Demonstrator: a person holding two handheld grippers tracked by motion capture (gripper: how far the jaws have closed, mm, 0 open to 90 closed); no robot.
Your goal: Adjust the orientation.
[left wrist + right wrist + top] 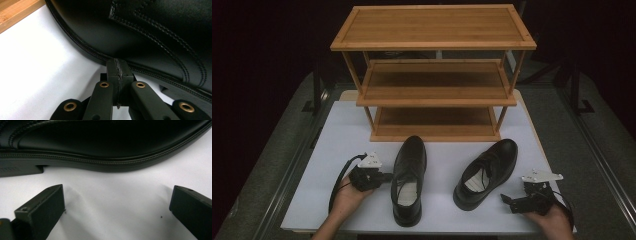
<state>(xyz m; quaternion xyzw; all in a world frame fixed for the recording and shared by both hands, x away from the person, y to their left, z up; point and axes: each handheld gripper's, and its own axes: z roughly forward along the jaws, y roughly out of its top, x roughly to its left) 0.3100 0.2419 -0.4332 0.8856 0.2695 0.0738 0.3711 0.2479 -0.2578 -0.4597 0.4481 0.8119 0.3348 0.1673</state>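
At the lower left of the high view the left gripper (384,176) has its jaws pressed together, tips at the welt of the left black dress shoe (408,179); lower right, the right gripper (508,199) has jaws wide apart beside the right shoe (487,172); behind, upper centre, a three-tier bamboo rack (434,70) stands on the white table (337,135).

**No legible text**

No word, brand, number or sign can be read. The insoles of the left shoe (408,181) and right shoe (487,172) are pale, with no print that can be made out. The heel (20,168) in the right gripper view bears faint raised marks, too dim to read.
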